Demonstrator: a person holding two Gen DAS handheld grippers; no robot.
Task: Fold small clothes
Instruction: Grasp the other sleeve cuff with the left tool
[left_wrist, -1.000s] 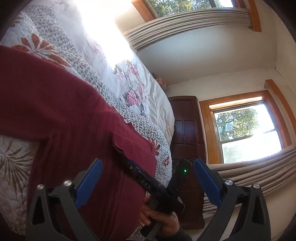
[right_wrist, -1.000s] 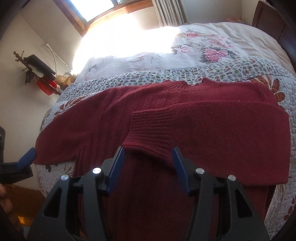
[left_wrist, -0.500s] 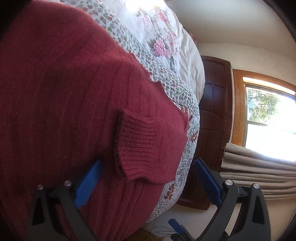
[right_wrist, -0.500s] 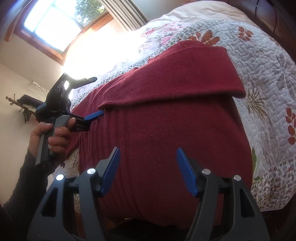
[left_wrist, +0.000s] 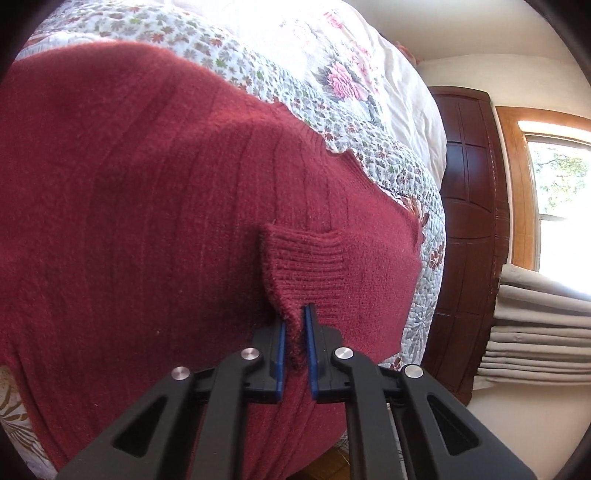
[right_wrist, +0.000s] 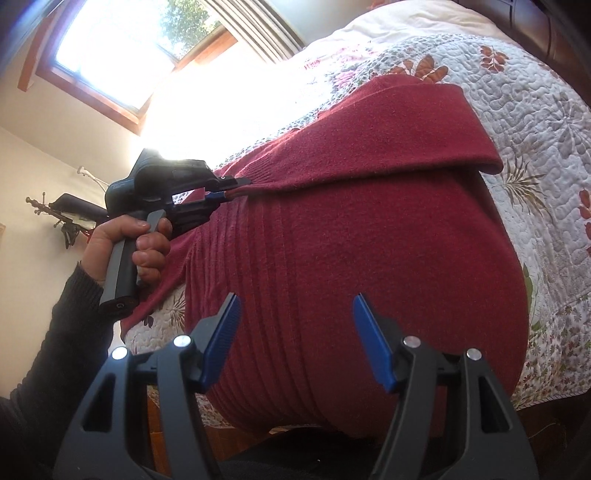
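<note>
Red sweater sleeve cuff sits pinched in our left gripper, while our right gripper waits wide open and empty over the hem.

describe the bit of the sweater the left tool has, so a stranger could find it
On the floral quilt lies a dark red sweater. The left tool is shut on its sleeve cuff, the tightly ribbed band folded across the body, unlike the wide-ribbed knit around it.

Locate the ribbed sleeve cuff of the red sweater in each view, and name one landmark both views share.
Left wrist view: the cuff sits right of centre, pinched at its lower edge by the left gripper.
Right wrist view: the cuff is at upper left, at the tip of the left gripper.
Shared landmark: the floral quilt.
</note>
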